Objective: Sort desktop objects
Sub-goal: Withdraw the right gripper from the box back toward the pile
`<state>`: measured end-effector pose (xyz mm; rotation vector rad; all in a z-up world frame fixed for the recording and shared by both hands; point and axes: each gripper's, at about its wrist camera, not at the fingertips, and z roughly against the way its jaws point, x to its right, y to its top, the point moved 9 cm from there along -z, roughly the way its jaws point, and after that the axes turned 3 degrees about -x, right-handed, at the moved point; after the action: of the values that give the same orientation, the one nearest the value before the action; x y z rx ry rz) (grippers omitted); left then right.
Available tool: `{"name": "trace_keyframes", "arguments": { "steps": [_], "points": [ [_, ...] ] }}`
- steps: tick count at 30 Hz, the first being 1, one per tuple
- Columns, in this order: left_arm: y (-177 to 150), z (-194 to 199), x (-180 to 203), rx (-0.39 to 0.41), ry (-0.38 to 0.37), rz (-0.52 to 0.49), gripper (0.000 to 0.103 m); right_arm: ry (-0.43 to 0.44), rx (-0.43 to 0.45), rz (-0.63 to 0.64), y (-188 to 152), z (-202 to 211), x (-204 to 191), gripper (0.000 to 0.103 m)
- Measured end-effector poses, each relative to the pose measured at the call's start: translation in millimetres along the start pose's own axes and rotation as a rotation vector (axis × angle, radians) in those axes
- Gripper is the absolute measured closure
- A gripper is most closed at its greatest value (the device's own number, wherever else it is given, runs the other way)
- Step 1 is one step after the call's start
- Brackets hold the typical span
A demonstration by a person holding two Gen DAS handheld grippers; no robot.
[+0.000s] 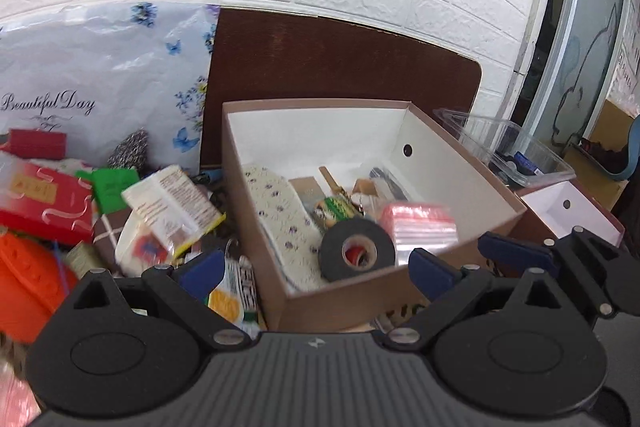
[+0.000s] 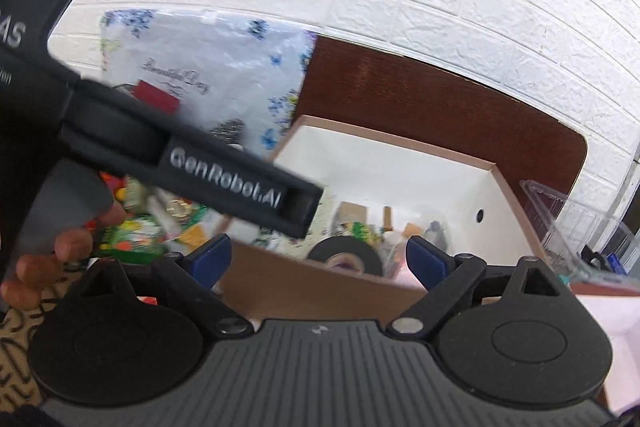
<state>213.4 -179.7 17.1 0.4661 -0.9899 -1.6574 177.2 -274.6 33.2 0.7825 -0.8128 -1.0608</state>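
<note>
A brown cardboard box (image 1: 256, 183) with a white inside stands on the dark wooden desk. In it lie a black tape roll (image 1: 354, 253), a floral insole (image 1: 280, 211), a stack of red-edged zip bags (image 1: 420, 227) and small items. My left gripper (image 1: 316, 265) is open and empty at the box's near edge. My right gripper (image 2: 318, 261) is open and empty just before the same box (image 2: 516, 199), with the tape roll (image 2: 346, 259) behind its near wall. The left gripper's body (image 2: 224, 179) crosses the right wrist view.
A heap of packets lies left of the box: a white leaflet box (image 1: 172, 207), a red packet (image 1: 44, 203), a green item (image 1: 112, 183), an orange object (image 1: 24, 283). A floral plastic bag (image 1: 100, 79) leans on the white brick wall. A clear plastic tray (image 1: 516, 151) and a second open box (image 1: 568, 211) stand right.
</note>
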Motion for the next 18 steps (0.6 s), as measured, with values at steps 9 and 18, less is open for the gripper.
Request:
{"name": "trace_keyframes", "arguments": {
  "steps": [9, 18],
  "points": [
    [-58, 32, -12, -0.018, -0.018, 0.024, 0.002, 0.032, 0.002, 0.0, -30, 19, -47, 0.01],
    [-129, 40, -50, -0.068, 0.028, 0.13, 0.002, 0.093, -0.089, -0.03, -90, 8, -86, 0.01]
  ]
}}
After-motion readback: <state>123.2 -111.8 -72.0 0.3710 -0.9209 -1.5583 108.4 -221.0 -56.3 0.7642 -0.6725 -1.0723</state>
